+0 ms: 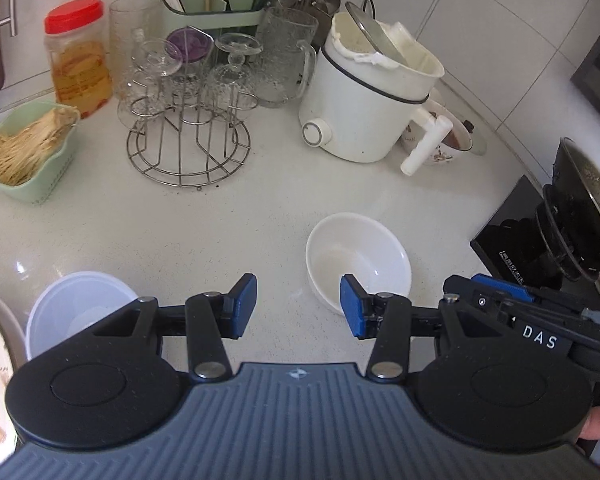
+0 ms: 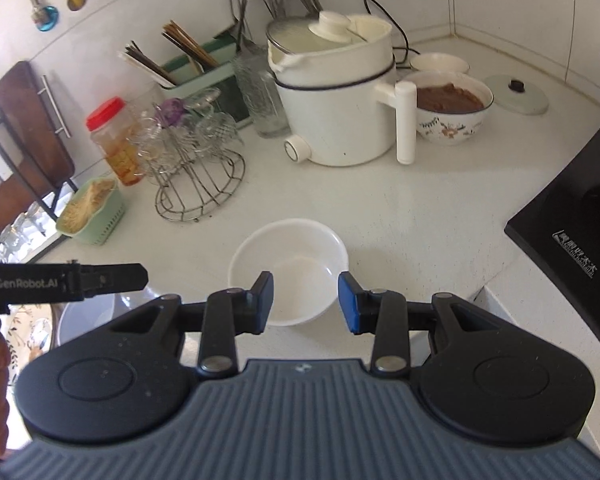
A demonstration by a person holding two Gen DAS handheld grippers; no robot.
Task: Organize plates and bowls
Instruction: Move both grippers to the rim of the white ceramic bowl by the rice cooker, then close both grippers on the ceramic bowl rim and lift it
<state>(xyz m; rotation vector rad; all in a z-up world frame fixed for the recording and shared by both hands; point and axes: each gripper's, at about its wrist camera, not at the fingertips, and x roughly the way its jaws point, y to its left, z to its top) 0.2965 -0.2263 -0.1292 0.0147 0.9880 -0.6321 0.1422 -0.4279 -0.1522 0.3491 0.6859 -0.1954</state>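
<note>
Right tool (image 2: 305,303) hovers over white bowl (image 2: 288,270), cooker (image 2: 336,108) beyond.

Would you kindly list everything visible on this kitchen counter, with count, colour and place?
white bowl: one, white, empty, counter centre
plastic bowl: one, translucent white, left foreground
electric pot: one, white, rear centre
floral bowl: one, white patterned, brown contents, beside pot
lid: one, pale, rear right
glass rack: one, metal wire, rear left
jar: one, red cap, rear left
green basket: one, left edge
cooktop: one, black, right
left gripper: open
right gripper: open over white bowl
</note>
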